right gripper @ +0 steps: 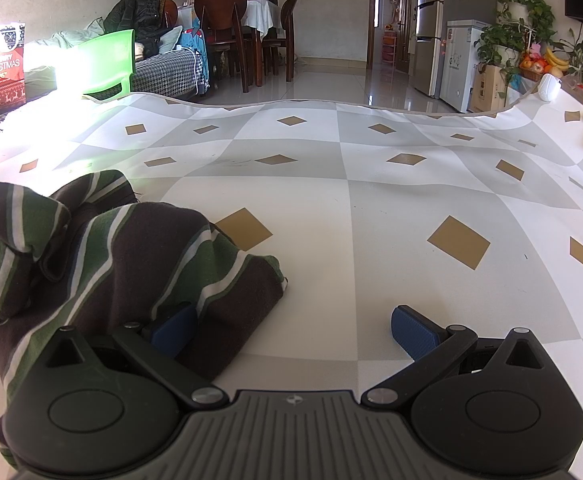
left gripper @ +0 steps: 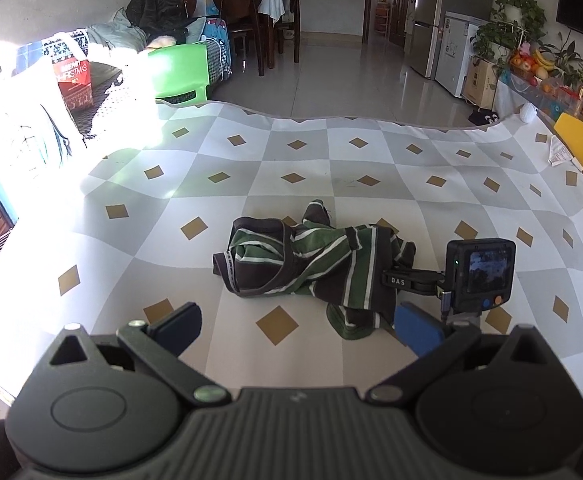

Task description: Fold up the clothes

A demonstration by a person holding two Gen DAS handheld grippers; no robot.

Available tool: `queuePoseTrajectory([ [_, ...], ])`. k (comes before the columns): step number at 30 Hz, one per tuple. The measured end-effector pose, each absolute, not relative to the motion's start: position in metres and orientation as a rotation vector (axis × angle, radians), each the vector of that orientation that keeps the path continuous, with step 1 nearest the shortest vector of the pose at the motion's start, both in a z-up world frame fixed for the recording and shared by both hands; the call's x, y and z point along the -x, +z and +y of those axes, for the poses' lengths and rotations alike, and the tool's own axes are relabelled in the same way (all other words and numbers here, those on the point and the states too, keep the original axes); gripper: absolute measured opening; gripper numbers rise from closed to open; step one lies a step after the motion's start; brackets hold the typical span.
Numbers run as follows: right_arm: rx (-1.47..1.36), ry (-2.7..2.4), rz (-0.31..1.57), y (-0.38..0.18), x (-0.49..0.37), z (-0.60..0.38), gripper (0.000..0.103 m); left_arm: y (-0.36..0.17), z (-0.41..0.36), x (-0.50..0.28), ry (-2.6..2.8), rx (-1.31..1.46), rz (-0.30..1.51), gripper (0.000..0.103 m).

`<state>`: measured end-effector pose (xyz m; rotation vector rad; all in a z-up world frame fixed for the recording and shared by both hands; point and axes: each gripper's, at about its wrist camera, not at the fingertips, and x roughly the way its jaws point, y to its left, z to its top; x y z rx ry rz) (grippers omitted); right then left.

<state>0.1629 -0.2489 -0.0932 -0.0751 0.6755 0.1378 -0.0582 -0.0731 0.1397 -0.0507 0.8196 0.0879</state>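
One checkered tablecloth [left gripper: 331, 160] covered the table, and on it we saw the crumpled striped garment [left gripper: 311, 264]. Our left gripper [left gripper: 297, 326] hovered with fingers apart before it; our right gripper [right gripper: 291, 330], also spread, touched its edge

Black ribbed claw [right gripper: 293, 332] bodies, blue textured pads [right gripper: 413, 334], silver pivot screws [right gripper: 384, 394].

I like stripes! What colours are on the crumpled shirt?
The shirt has green, white and dark brown stripes, seen best in the left wrist view.
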Motion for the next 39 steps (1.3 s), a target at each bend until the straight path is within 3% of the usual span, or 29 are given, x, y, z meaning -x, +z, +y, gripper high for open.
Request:
queuePoseTrajectory([
  [25, 0.075, 0.138, 0.675, -0.093, -0.163, -0.249, 0.103, 0.149, -0.033, 0.04, 0.2, 0.089, 0.81, 0.103],
  [39, 0.075, 0.138, 0.675, -0.093, -0.163, -0.249, 0.103, 0.111, -0.061, 0.047, 0.137, 0.019, 0.899, 0.103],
])
